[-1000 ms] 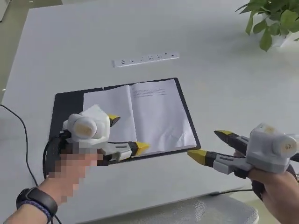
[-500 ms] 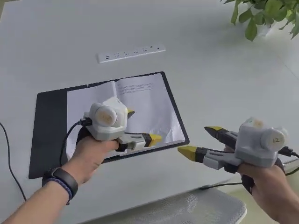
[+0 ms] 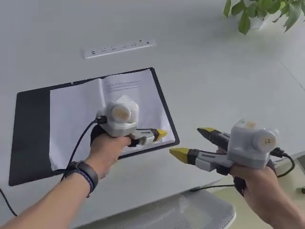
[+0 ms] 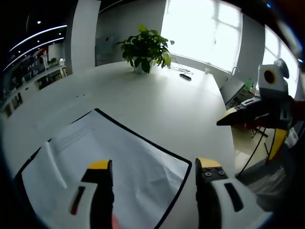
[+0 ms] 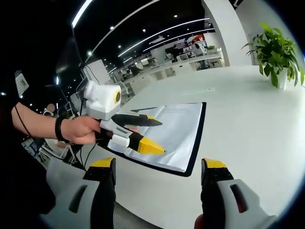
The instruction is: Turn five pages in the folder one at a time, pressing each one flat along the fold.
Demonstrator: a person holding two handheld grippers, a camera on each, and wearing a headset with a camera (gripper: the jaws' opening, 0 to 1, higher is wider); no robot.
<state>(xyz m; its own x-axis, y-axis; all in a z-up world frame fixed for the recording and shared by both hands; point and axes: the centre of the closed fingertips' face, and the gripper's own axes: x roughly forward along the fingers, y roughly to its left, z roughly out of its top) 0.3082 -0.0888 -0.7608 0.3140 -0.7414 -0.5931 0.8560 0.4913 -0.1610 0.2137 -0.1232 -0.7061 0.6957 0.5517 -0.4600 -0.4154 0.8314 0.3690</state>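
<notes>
- My left gripper has its jaws spread with nothing between them. One jaw is over the folder's right page, the other past the near outer corner, over bare table. I cannot tell whether it touches the paper.
- A second ago this gripper was lower left over the fold. It has since crossed to that near outer corner.
- My right gripper stays off the folder, just right of the left one over the table, jaws still wide apart and empty.
- The folder lies open and flat under and to the left of the left gripper. It has the same two white pages showing as before and no sheet lifted. Its shift in the head view is my head turning, not the folder moving.
- A dark cable runs from the left gripper back along my wrist, which wears a black band.
- The table is a plain pale grey top.
- Beyond the folder, ahead of both grippers, a white power strip lies flat on the table.
- Far ahead and right, a leafy green plant stands on the table.
- In the left gripper view, bright windows stand behind the plant. In the right gripper view, an open office with ceiling light strips stretches behind the left gripper.
</notes>
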